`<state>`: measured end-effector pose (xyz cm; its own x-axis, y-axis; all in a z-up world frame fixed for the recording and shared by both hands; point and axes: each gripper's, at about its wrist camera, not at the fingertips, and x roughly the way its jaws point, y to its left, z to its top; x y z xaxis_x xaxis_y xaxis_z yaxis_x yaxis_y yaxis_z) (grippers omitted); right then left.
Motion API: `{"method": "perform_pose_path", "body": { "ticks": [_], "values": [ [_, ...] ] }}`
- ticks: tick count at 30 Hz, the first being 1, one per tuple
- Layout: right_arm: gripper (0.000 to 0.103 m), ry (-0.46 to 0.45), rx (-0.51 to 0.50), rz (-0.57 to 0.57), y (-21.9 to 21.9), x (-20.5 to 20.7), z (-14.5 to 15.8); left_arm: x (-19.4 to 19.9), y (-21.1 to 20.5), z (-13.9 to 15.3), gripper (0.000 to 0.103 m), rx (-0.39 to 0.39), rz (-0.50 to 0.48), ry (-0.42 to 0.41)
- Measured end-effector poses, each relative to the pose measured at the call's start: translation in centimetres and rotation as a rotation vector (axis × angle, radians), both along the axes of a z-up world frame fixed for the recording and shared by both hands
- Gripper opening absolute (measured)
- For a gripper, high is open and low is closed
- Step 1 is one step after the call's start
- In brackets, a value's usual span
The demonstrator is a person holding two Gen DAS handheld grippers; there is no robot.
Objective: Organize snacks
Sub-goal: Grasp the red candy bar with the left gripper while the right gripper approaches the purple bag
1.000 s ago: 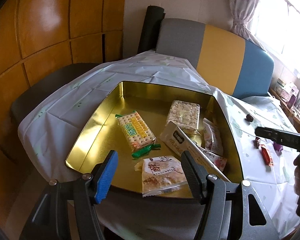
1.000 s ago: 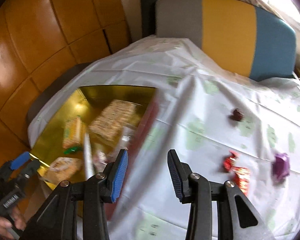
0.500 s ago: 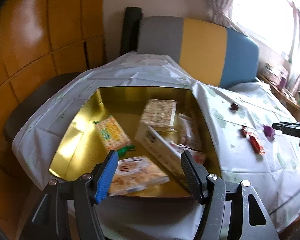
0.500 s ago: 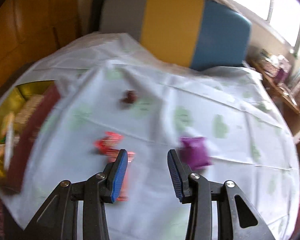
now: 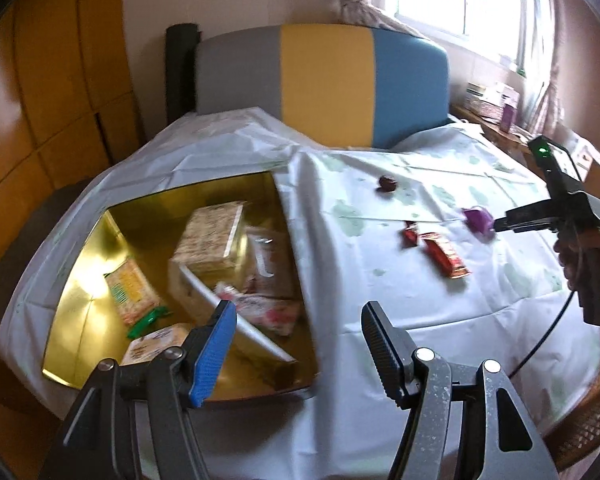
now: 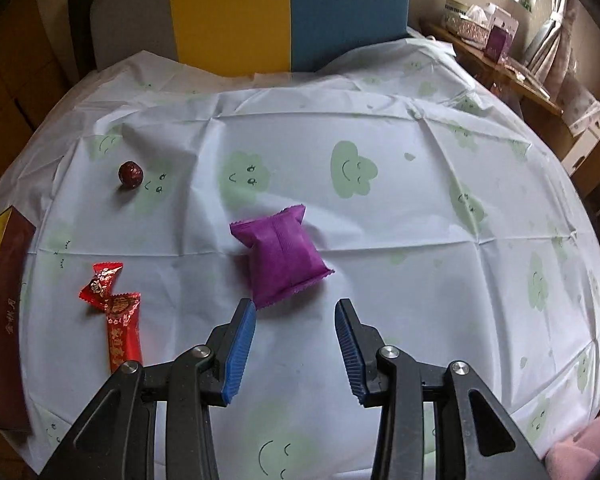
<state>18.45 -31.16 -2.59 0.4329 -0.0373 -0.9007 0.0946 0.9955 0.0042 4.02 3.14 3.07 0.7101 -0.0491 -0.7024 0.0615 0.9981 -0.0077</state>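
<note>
Our right gripper (image 6: 295, 344) has swung away from the gold tin (image 5: 84, 312) and now lines up just short of the purple packet (image 6: 283, 255), jaws wide, empty. Our left gripper (image 5: 298, 344) hangs open, empty, over the tin's near edge. Pickup looks next.

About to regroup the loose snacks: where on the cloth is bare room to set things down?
Bare tablecloth lies right of the purple packet to the far edge, and behind it toward the chair. It is crowded left: red candies, dark round snack, then the gold tin.
</note>
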Motion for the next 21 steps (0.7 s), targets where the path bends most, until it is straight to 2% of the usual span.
{"method": "perform_pose_path", "body": {
  "ticks": [3, 12, 17, 21],
  "values": [
    [0.042, 0.011, -0.002, -0.017, -0.2, 0.2, 0.0, 0.7, -1.5, 0.1, 0.066, -0.025, -0.041, 0.013],
    [0.042, -0.034, 0.032, -0.099, -1.6, -0.1, 1.2, 4.9, -6.2, -1.6, 0.064, -0.106, -0.153, 0.104],
    [0.042, -0.055, 0.053, -0.190, -3.5, -0.2, 1.7, 7.8, -8.7, -3.6, 0.064, -0.146, -0.178, 0.183],
    [0.042, -0.069, 0.083, -0.215, -4.2, -0.3, 2.1, 9.6, -10.4, -4.5, 0.064, -0.166, -0.198, 0.203]
  ]
}}
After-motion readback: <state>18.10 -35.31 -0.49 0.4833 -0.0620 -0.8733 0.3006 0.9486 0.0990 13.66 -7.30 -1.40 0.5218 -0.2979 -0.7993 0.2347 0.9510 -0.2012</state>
